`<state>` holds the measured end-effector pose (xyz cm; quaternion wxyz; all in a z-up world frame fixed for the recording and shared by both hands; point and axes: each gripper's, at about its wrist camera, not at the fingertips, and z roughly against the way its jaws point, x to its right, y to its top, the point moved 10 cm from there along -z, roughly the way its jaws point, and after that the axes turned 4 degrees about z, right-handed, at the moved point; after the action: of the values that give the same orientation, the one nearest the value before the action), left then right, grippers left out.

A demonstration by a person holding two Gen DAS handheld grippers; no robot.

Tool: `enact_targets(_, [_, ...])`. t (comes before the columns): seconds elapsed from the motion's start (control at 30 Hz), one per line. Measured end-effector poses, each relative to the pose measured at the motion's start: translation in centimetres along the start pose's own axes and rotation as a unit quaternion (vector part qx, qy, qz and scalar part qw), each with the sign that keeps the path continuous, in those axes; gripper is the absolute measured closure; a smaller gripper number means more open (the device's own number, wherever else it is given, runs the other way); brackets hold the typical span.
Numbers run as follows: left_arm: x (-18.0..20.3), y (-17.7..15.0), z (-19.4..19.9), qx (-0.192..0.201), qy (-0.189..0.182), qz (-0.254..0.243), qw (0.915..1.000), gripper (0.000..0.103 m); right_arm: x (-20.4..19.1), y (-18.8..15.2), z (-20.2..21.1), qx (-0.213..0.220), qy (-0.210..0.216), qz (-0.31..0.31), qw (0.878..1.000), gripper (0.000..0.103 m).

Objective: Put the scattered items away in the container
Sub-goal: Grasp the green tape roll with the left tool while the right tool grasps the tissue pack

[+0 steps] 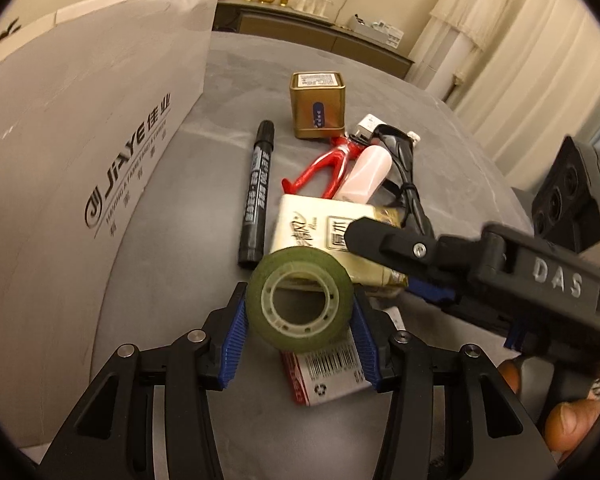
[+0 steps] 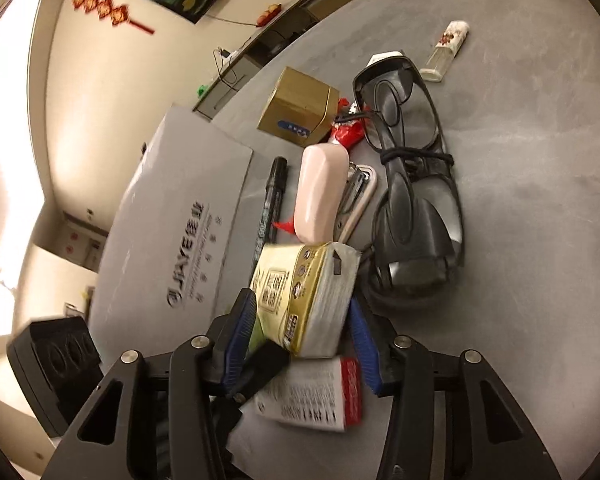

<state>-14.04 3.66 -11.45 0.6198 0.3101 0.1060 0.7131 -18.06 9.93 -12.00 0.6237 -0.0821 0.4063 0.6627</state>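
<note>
Grey JIAYE box (image 1: 80, 128) stands at your far left on grey table (image 1: 452, 140). Beside it, black marker (image 1: 256, 196) lies lengthwise. Your left gripper (image 1: 300, 312): blue pads (image 1: 234, 336) clamped on green tape roll (image 1: 300, 300), held above red-white carton (image 1: 328, 372). Past it sit gold tin (image 1: 318, 106), red figure (image 1: 324, 168), pink bottle (image 1: 366, 174), black glasses (image 2: 412, 168). Your right gripper (image 2: 304, 320): fingers narrow, gripping tissue pack (image 2: 300, 296) on both sides.

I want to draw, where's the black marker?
In the left wrist view the marker lies on the table, between the grey box and the tissue pack.
</note>
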Motion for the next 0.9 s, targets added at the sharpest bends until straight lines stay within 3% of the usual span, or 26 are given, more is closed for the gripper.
enact_targets(0.03, [0.0,0.0,0.1,0.004,0.003,-0.004,1.0000,0.052,-0.2,0.2,0.0,0.003,0.002,0.002,1.000,0.070])
enact_targets(0.3, [0.4,0.4,1.7,0.046,0.014,-0.032,0.9983,0.053,-2.0,1.8,0.1,0.024,0.014,0.018,0.999,0.078])
enact_targets(0.57, [1.1,0.4,3.4,0.070,0.011,-0.048,0.9964,0.053,-1.9,3.0,1.2,0.036,-0.003,0.040,0.999,0.079])
enact_targets(0.9, [1.5,0.6,5.6,0.090,-0.004,-0.063,0.9939,0.053,-1.4,2.2,2.8,0.057,-0.020,0.051,0.997,0.079])
